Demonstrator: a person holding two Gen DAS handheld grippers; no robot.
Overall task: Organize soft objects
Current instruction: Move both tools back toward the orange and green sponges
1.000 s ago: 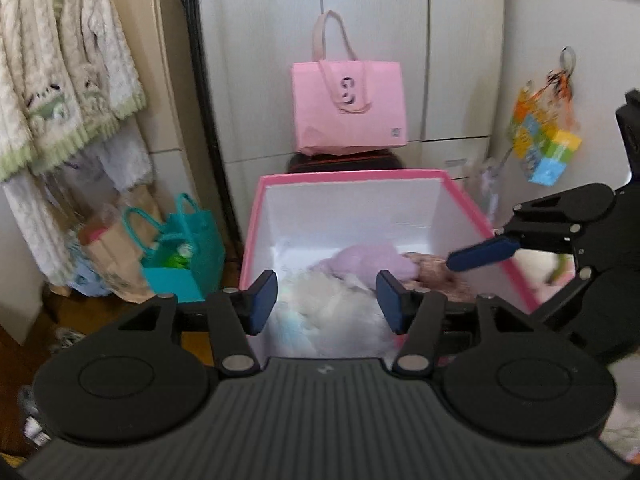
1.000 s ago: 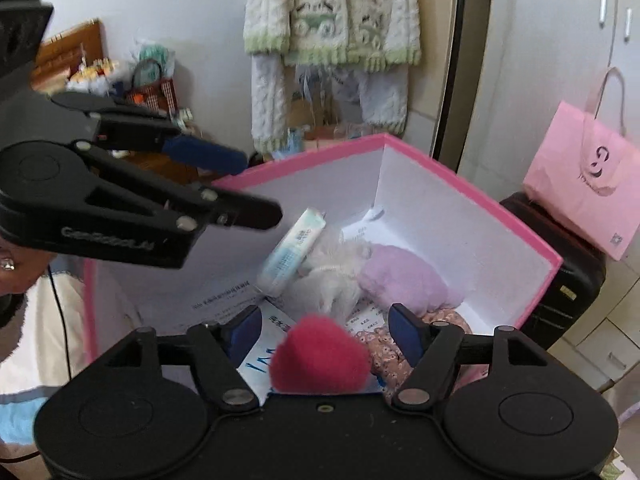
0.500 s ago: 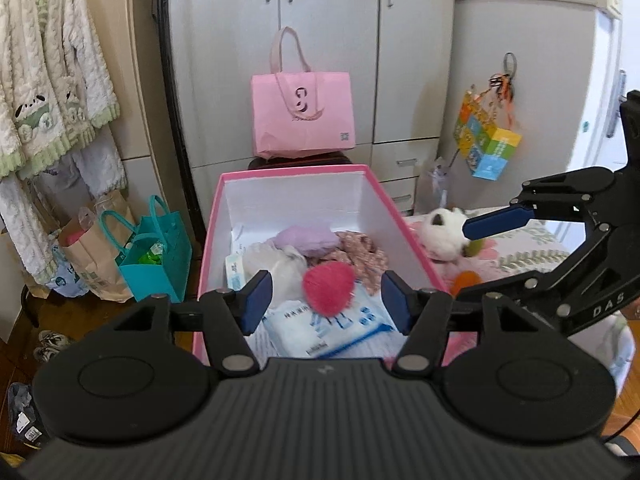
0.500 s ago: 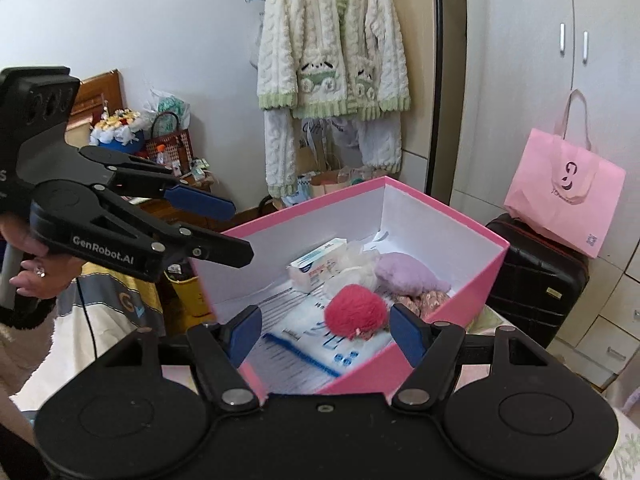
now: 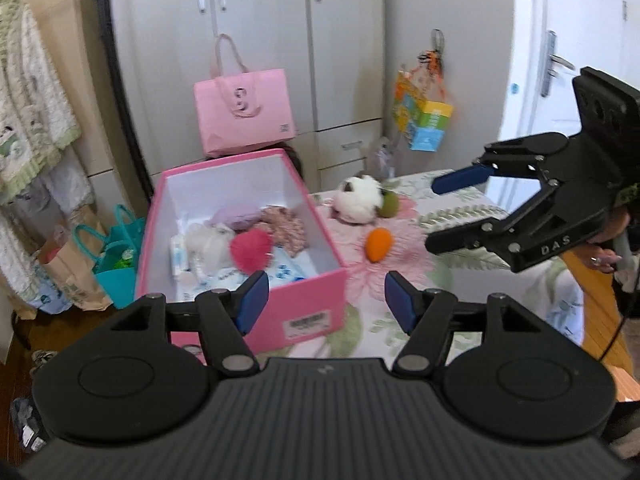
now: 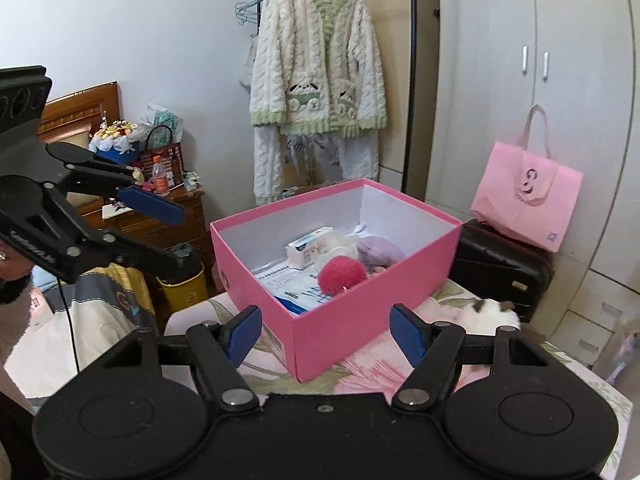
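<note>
The grey wardrobe (image 5: 256, 40) filled the back of the room, and a cream knitted cardigan (image 6: 318, 68) hung on a rail beside it. In front of me lay the floral cloth (image 5: 460, 240) over the surface I worked on (whether a bed or a desk I could not tell). On it stood the pink box (image 5: 316, 300), open-topped with white inner walls, and behind the box a pink tote bag (image 5: 244, 110) sat on a dark suitcase (image 6: 500, 264). Inside the box lay some printed packets (image 6: 296, 284), a white fluffy toy (image 5: 208, 240), a lilac cushion (image 5: 236, 216), a floral fabric piece (image 5: 286, 224) and, on top near the middle, the red pompom (image 5: 250, 249). Outside the box, on the cloth to its right, a white plush (image 5: 358, 202) lay touching a green ball (image 5: 389, 204), and an orange ball (image 5: 378, 244) lay apart from both, nearer to me. My left claw (image 5: 326, 307) hung above the box's near right corner with its blue pads (image 5: 252, 306) well apart and nothing between them. My right claw (image 6: 326, 334) was likewise spread wide and held nothing, hovering before the box's near corner; from the left view it (image 5: 448, 210) hung in the air above the cloth, to the right of the orange ball.
</note>
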